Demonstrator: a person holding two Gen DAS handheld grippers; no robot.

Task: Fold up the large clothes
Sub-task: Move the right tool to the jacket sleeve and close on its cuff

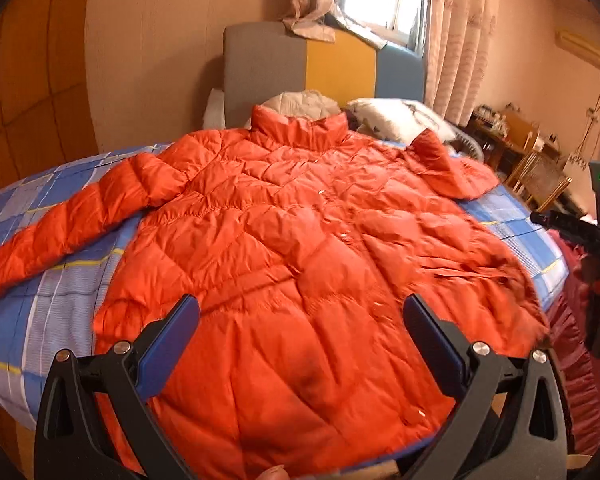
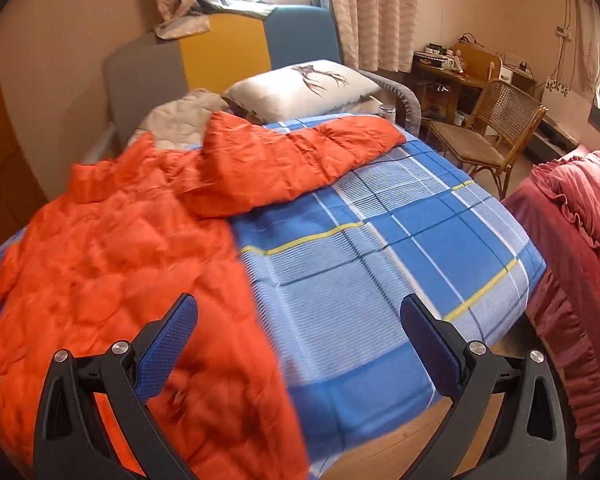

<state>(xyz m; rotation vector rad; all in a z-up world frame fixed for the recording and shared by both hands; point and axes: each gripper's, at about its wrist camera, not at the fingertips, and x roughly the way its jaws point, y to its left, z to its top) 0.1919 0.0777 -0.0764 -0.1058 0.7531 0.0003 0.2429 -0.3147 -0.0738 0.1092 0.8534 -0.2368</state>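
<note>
A large orange puffer jacket (image 1: 300, 240) lies spread flat on a bed with a blue checked sheet (image 1: 40, 312), collar toward the headboard. Its left sleeve (image 1: 60, 232) stretches out to the left; its right sleeve (image 2: 300, 152) lies bent across the sheet. My left gripper (image 1: 302, 320) is open and empty, above the jacket's hem. My right gripper (image 2: 300, 320) is open and empty, above the jacket's right edge (image 2: 252, 320) and the bare sheet (image 2: 400, 248). The right gripper's body shows at the far right of the left wrist view (image 1: 596, 240).
A grey, yellow and blue headboard (image 1: 324, 64) and pillows (image 2: 300, 84) stand at the far end. A red ruffled bedspread (image 2: 572, 240) lies to the right of the bed. A rattan chair (image 2: 492, 128) and a cluttered desk (image 2: 452, 68) stand beyond.
</note>
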